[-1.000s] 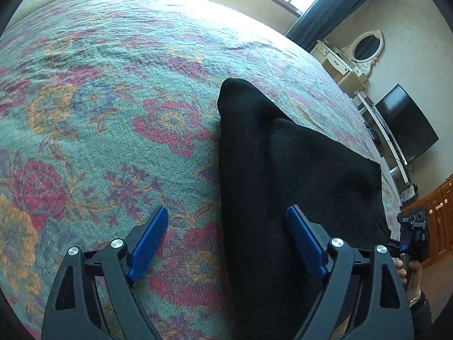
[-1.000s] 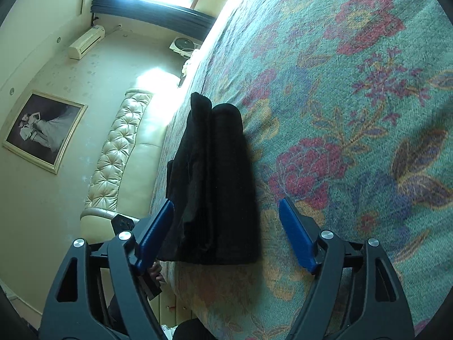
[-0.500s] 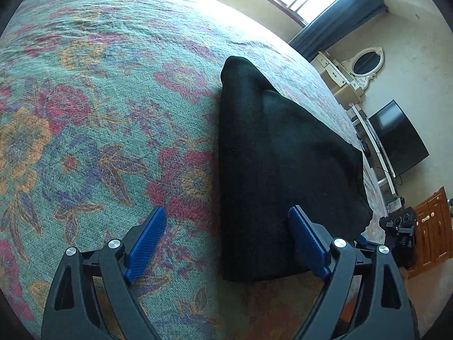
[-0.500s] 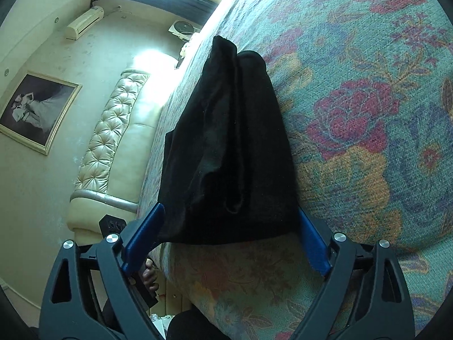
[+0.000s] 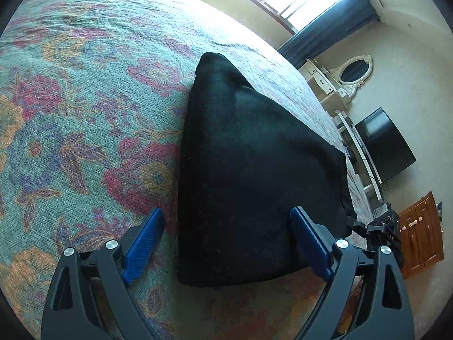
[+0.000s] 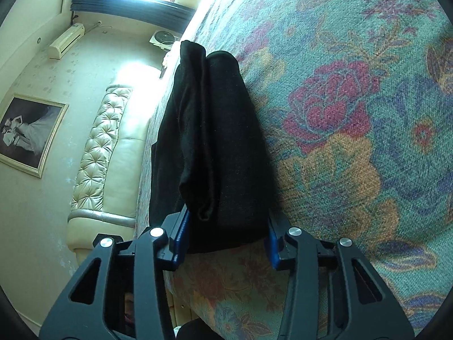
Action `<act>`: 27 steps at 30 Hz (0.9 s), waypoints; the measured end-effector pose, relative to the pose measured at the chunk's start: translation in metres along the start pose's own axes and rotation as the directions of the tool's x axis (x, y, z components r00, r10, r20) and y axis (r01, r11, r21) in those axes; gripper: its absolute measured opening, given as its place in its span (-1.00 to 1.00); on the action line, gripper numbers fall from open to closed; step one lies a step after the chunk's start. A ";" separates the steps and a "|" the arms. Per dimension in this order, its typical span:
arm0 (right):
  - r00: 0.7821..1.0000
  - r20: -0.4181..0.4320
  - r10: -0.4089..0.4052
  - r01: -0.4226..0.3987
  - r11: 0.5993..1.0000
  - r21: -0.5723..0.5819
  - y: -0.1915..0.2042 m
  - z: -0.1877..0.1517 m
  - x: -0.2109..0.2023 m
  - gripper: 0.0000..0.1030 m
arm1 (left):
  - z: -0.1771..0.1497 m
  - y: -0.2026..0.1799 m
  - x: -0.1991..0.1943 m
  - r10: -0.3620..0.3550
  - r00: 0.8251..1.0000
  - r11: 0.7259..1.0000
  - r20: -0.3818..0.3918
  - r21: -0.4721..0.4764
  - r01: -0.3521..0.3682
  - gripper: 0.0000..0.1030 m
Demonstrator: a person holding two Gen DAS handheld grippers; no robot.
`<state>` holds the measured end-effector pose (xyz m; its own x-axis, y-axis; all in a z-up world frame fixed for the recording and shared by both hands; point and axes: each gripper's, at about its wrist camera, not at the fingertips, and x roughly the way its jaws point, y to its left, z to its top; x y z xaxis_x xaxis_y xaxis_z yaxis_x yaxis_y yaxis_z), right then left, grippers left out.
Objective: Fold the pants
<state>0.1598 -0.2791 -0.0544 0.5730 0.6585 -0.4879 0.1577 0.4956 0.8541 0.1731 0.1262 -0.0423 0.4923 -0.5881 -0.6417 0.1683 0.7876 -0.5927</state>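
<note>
The black pants [image 5: 249, 175] lie folded into a thick stack on the floral bedspread [image 5: 85, 119], near the bed's edge. My left gripper [image 5: 226, 243] is open, its blue pads either side of the stack's near corner, with a gap on the left side. In the right wrist view the pants [image 6: 218, 147] run away from me along the bed's edge. My right gripper [image 6: 223, 235] has narrowed around the stack's near end, with both blue pads against the cloth. The other gripper [image 5: 382, 226] shows at the far right of the left wrist view.
The bedspread [image 6: 354, 113] stretches wide to the right of the pants. A cream tufted headboard [image 6: 104, 153] and a framed picture [image 6: 28, 133] are off the bed's side. A television [image 5: 385, 147], a white dresser with mirror [image 5: 348, 76] and a wooden cabinet [image 5: 419, 232] stand beyond the bed.
Both grippers moved in toward the near ends of the folded pants. My right gripper's jaws have narrowed from wide open onto the stack. The left gripper stays open.
</note>
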 end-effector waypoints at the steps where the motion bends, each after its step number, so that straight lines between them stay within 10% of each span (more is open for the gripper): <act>1: 1.000 0.005 0.009 -0.009 1.000 0.005 -0.003 0.000 -0.001 -0.29 | 0.000 -0.001 0.002 -0.010 1.000 1.000 -0.007 0.008 0.010 0.29; 9: 0.998 0.031 0.056 -0.056 0.998 0.005 -0.003 -0.007 -0.014 -0.43 | 0.000 -0.010 -0.009 0.037 0.999 0.999 0.012 0.036 -0.037 -0.20; 27: 0.995 0.040 0.088 -0.090 0.996 0.028 -0.021 -0.008 -0.017 -0.43 | -0.001 0.002 -0.009 0.003 1.000 0.999 0.004 0.049 -0.003 -0.19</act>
<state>0.1404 -0.2965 -0.0657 0.6167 0.6764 -0.4028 0.1280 0.4187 0.8991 0.1686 0.1328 -0.0385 0.4960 -0.5853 -0.6414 0.2083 0.7973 -0.5665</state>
